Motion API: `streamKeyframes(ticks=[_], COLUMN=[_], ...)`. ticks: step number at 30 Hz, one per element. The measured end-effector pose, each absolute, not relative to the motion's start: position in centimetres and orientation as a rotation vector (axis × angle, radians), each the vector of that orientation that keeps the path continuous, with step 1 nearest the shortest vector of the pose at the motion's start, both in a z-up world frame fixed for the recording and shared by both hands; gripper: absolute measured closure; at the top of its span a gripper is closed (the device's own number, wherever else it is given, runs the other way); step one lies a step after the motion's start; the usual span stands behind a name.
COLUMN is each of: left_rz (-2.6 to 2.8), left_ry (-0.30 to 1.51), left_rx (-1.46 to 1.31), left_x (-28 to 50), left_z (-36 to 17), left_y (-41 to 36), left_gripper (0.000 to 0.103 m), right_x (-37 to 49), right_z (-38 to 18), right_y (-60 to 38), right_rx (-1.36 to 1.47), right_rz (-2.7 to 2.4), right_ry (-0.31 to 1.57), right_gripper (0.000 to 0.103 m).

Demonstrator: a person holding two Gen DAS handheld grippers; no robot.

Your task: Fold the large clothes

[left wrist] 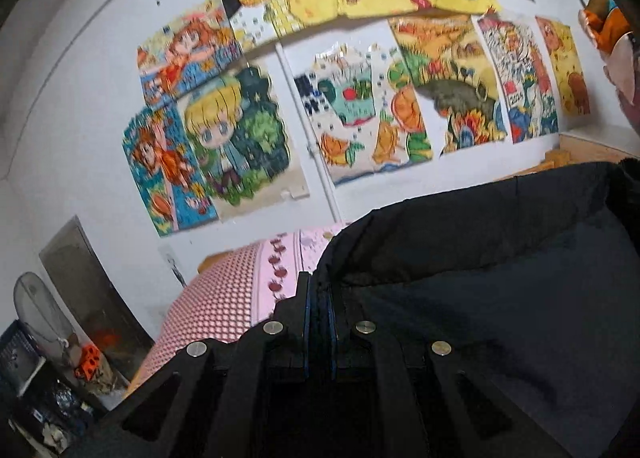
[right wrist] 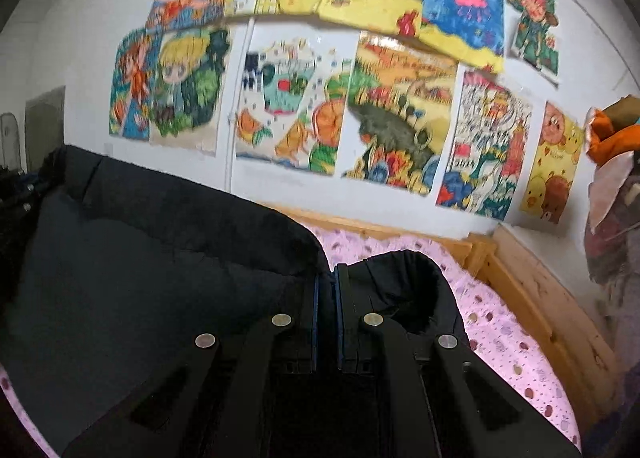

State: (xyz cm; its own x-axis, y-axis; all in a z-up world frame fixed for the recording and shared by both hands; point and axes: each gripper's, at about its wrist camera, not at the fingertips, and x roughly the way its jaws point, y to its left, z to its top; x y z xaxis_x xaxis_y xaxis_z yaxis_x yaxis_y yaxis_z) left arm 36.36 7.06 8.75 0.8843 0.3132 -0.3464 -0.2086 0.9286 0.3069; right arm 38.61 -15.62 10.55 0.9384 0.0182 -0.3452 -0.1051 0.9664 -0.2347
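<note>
- The white wall fills the upper part of both views and is covered with bright children's drawings, taped edge to edge and partly overlapping; the same sheets show in the right wrist view.
- A bed with a pink patterned sheet lies below the wall. Its light wooden frame runs along the far and right sides in the right wrist view; in the left wrist view the sheet shows a checked band and a row of red flowers.
- The dark jacket is spread over the bed between the two grippers, its far edge raised into a rounded fold. In the right wrist view the same jacket fills the left half, and a cuff-like opening rises just right of the fingers.
- The left gripper has its fingers pressed together on the left edge of the jacket, the cloth bunched against them.
- The right gripper is likewise clamped, its blue-edged pads pinching dark cloth at the jacket's right edge.
- A dark cabinet stands by the wall at lower left in the left wrist view, with a round fan beside it.
- Orange and pale bundles sit at the far right, too blurred to identify.
</note>
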Motion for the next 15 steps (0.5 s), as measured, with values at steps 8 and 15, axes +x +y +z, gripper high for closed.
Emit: streamKeyframes(ticks=[8, 15], left_rz=[0.264, 0.221], left_ry=[0.465, 0.440], left_rx=[0.243, 0.176], left_x=[38.6, 37.9], left_z=[6.2, 6.2], left_y=[7.5, 8.4], left_gripper=[0.092, 0.043], right_x=[41.4, 41.6], right_z=[7.2, 6.8], right_y=[-15.0, -15.7], right_rx=[-0.277, -0.233], right_rz=[0.074, 0.109], right_ry=[0.434, 0.452], right_gripper=[0.096, 0.091])
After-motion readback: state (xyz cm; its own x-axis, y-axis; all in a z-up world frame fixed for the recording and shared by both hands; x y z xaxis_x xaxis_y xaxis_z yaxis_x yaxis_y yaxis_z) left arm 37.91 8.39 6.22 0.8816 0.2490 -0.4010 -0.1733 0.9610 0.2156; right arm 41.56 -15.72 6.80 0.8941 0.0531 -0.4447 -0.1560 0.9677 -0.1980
